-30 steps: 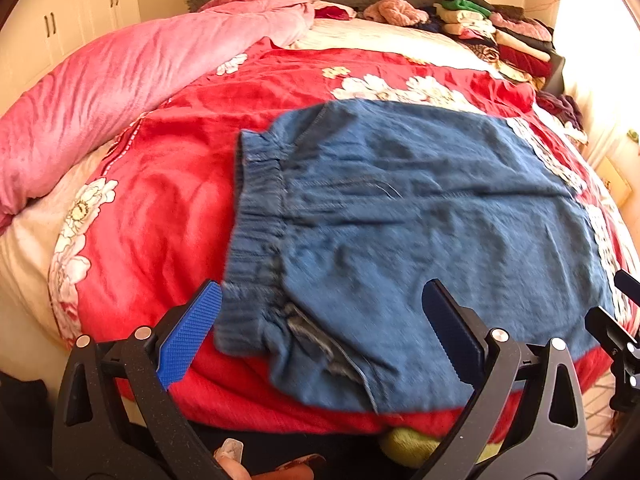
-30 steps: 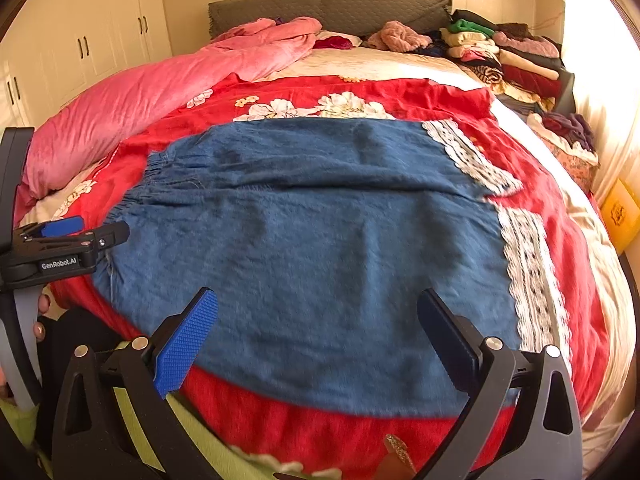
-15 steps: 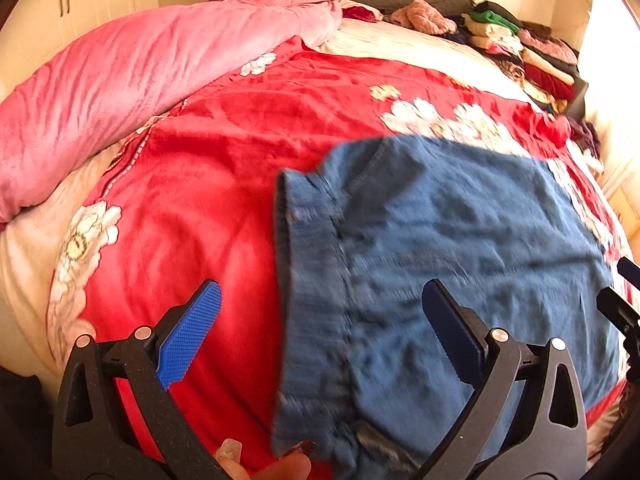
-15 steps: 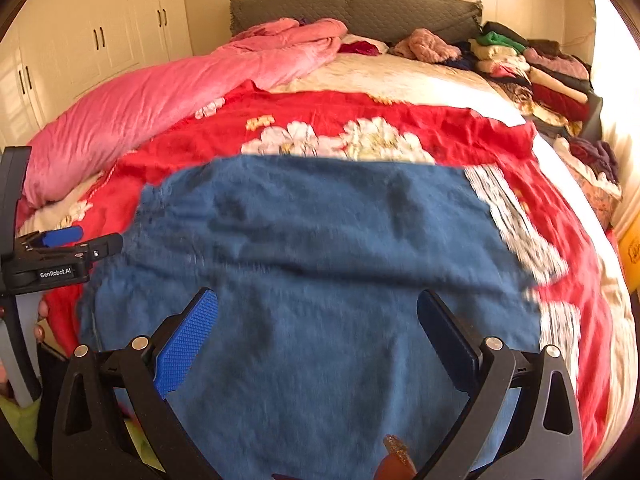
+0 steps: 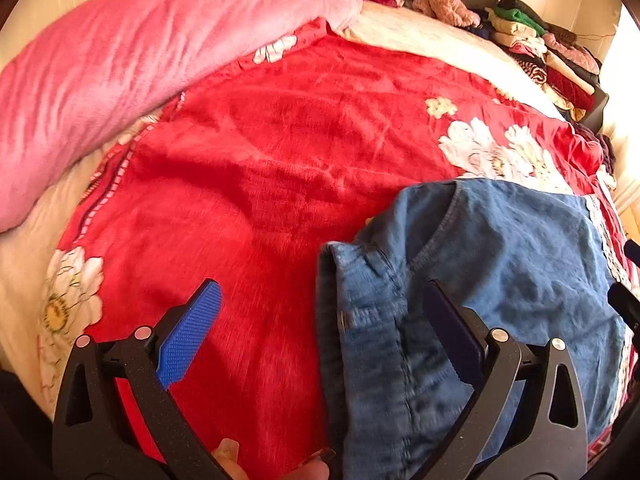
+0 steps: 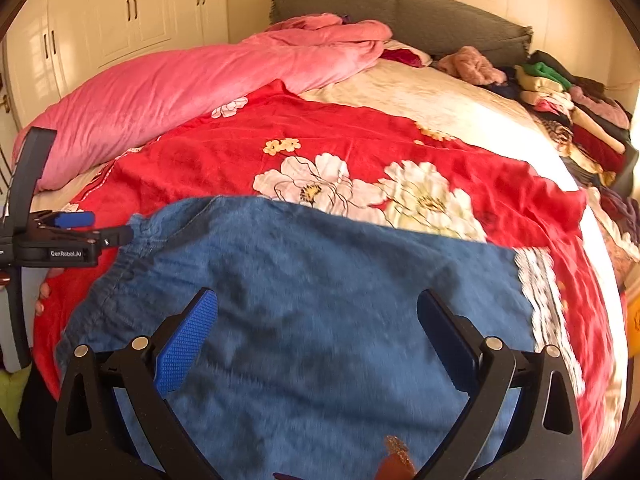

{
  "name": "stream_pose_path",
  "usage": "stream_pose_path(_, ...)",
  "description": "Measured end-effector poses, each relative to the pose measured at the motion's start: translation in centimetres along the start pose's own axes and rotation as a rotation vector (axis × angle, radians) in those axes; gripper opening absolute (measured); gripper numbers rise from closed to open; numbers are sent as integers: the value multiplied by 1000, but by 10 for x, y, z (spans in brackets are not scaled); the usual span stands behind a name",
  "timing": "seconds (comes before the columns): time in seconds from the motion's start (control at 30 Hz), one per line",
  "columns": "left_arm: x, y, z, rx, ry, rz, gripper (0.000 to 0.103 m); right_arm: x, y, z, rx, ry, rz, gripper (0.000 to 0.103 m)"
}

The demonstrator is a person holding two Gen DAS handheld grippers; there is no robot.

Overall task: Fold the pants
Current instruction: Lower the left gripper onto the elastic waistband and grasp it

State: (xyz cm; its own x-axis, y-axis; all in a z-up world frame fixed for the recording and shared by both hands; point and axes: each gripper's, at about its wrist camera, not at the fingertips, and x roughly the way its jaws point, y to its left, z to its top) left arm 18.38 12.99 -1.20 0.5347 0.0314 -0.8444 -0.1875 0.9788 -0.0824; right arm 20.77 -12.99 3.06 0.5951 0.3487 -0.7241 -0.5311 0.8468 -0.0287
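Blue denim pants point(image 6: 320, 304) lie spread on a red floral blanket point(image 6: 360, 148); their elastic waistband point(image 5: 336, 320) is at the left and white lace trim point(image 6: 540, 296) at the right. My left gripper point(image 5: 320, 328) is open, its jaws either side of the waistband edge, low over the cloth. It also shows in the right wrist view point(image 6: 72, 240) at the waistband's far corner. My right gripper point(image 6: 316, 344) is open over the middle of the pants, with nothing between its jaws.
A pink duvet point(image 6: 180, 92) is bunched along the bed's left side. Piles of folded clothes point(image 6: 568, 104) sit at the far right by the grey headboard point(image 6: 400, 12). White wardrobes point(image 6: 120, 20) stand to the left.
Both grippers have moved forward and lower over the bed. The left one now has the waistband edge between its open jaws; the pants sit nearer in both views.
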Motion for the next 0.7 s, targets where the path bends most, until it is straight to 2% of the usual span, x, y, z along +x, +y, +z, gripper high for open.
stream_pose_path(0.27, 23, -4, 4, 54, 34, 16, 95, 48, -7, 29, -6, 70, 23, 99)
stream_pose_path(0.43, 35, -5, 7, 88, 3, 72, 95, 75, -1, 43, -75, 97, 6, 99)
stream_pose_path(0.6, 42, -1, 10, 74, -4, 30, 95, 94, 15, 50, -181, 124, 9, 99)
stream_pose_path(0.63, 43, 0, 10, 68, -9, 27, 93, 97, 18, 50, -199, 127, 8, 99)
stream_pose_path(0.7, 42, -1, 10, 72, -15, 3, 79, 103, 22, 53, -225, 135, 5, 99)
